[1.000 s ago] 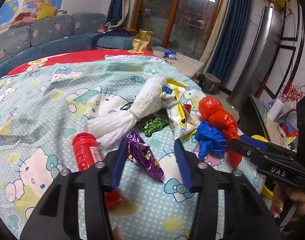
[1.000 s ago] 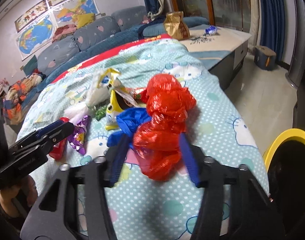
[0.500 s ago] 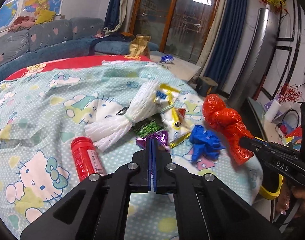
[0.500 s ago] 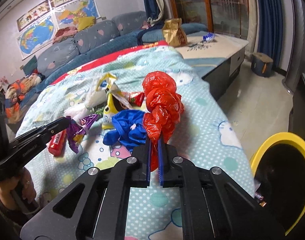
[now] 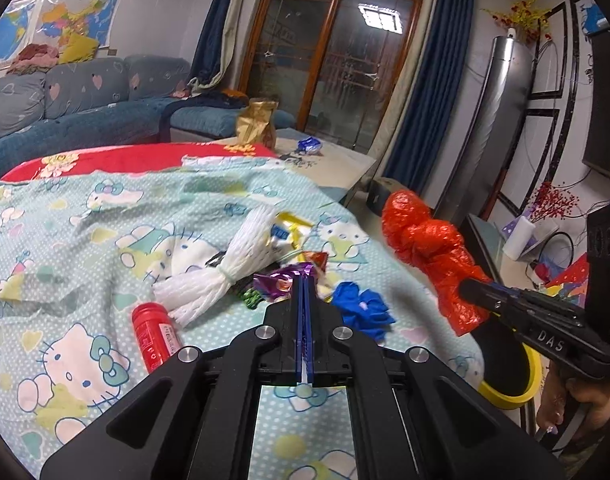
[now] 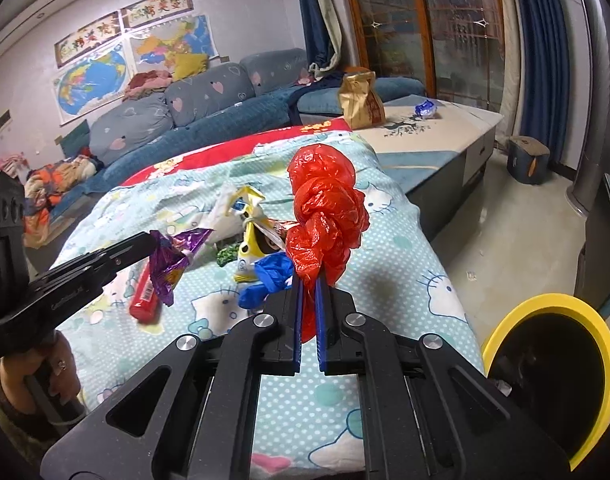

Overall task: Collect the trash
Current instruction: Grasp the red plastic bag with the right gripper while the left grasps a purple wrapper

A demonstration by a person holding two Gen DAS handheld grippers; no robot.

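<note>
My left gripper [image 5: 303, 280] is shut on a purple foil wrapper [image 5: 279, 281], held above the bed; from the right wrist view the wrapper [image 6: 175, 258] hangs from the left gripper [image 6: 152, 240]. My right gripper [image 6: 309, 282] is shut on a crumpled red plastic bag [image 6: 325, 220], lifted off the bedspread; in the left wrist view the bag [image 5: 429, 252] rises from the right gripper [image 5: 467, 288]. On the bed lie a blue plastic bag [image 5: 363, 308], a red bottle [image 5: 155, 334], a white foam net [image 5: 229, 268] and yellow wrappers [image 6: 249, 240].
A yellow-rimmed black bin [image 6: 553, 364] stands on the floor right of the bed; the bin [image 5: 513, 376] shows below the right gripper. The Hello Kitty bedspread [image 5: 85, 248] covers the bed. A low table [image 6: 433, 136] with a brown paper bag [image 6: 361, 100] stands behind.
Both grippers closed, the left on the purple wrapper and the right on the red bag, then both rose and lifted their pieces off the bedspread.
</note>
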